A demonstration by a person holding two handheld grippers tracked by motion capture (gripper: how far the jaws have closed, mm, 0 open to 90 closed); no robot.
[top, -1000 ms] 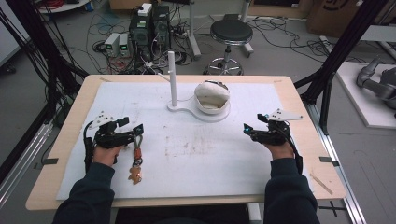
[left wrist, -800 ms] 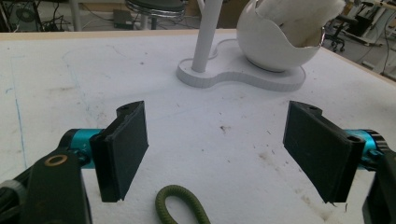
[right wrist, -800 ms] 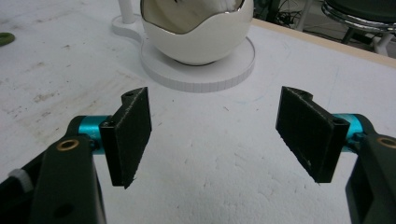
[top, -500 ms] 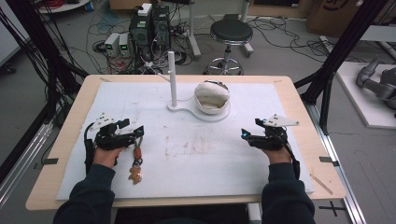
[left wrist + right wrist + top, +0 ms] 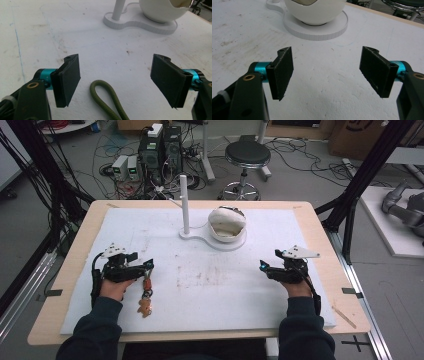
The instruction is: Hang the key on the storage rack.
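Little has changed over the last second. The left gripper (image 5: 148,266) sits where it was at the near left of the tabletop (image 5: 320,220), while the right gripper (image 5: 263,266) has edged slightly nearer the person and its hand has settled on the white sheet (image 5: 210,280). The keychain (image 5: 145,295) has not shifted: in the high view it lies flat just at and behind the left fingers, its small brown charm trailing back toward the person's sleeve. In the left gripper view the fingers (image 5: 68,80) stand wide apart, and the green cord loop (image 5: 106,96) rests on the sheet between them, a little nearer the left-hand pad and touching neither. The right fingers (image 5: 283,72) are just as wide and hold nothing, with bare sheet between them. Ahead of both pairs of fingers stands the white stand (image 5: 212,237), its upright peg (image 5: 184,202) to one side and its round bowl (image 5: 227,222) to the other. Since neither pair has closed, the pickup seems not yet begun; the left fingers look lined up to pinch the cord loop, with the peg a likely place to hang it.
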